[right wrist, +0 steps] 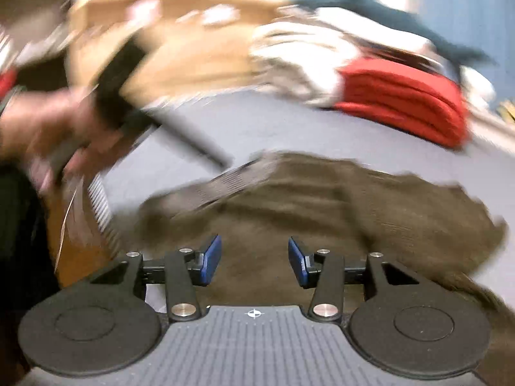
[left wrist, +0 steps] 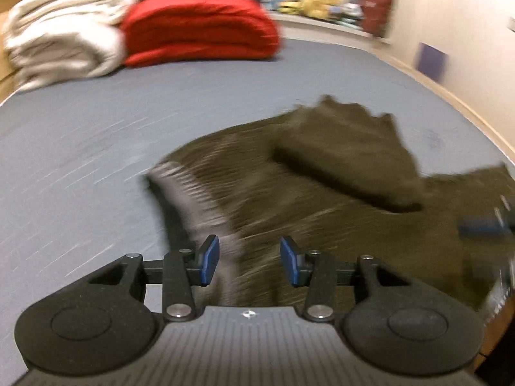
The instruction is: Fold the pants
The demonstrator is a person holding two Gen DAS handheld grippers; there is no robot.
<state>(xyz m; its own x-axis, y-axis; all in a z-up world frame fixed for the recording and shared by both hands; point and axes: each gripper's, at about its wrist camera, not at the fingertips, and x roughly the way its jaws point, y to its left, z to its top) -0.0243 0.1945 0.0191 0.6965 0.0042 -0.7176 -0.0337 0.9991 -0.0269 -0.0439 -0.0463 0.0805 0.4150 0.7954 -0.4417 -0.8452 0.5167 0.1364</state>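
Dark olive-brown pants (left wrist: 322, 186) lie on a grey bed sheet (left wrist: 80, 160), with one part folded over on top (left wrist: 347, 157) and a grey ribbed waistband (left wrist: 193, 199) at the left. My left gripper (left wrist: 249, 265) is open and empty just above the waistband end. In the right wrist view the pants (right wrist: 322, 212) spread ahead of my right gripper (right wrist: 254, 263), which is open and empty over the fabric. The left gripper and the hand holding it (right wrist: 106, 96) show blurred at the upper left. Both views are motion-blurred.
A folded red blanket (left wrist: 199, 29) and a cream blanket (left wrist: 61, 32) are stacked at the far end of the bed. A wall (left wrist: 450, 32) runs along the right side. Cluttered items (left wrist: 322, 3) sit on a shelf beyond. A cardboard box (right wrist: 193, 41) stands behind the bed.
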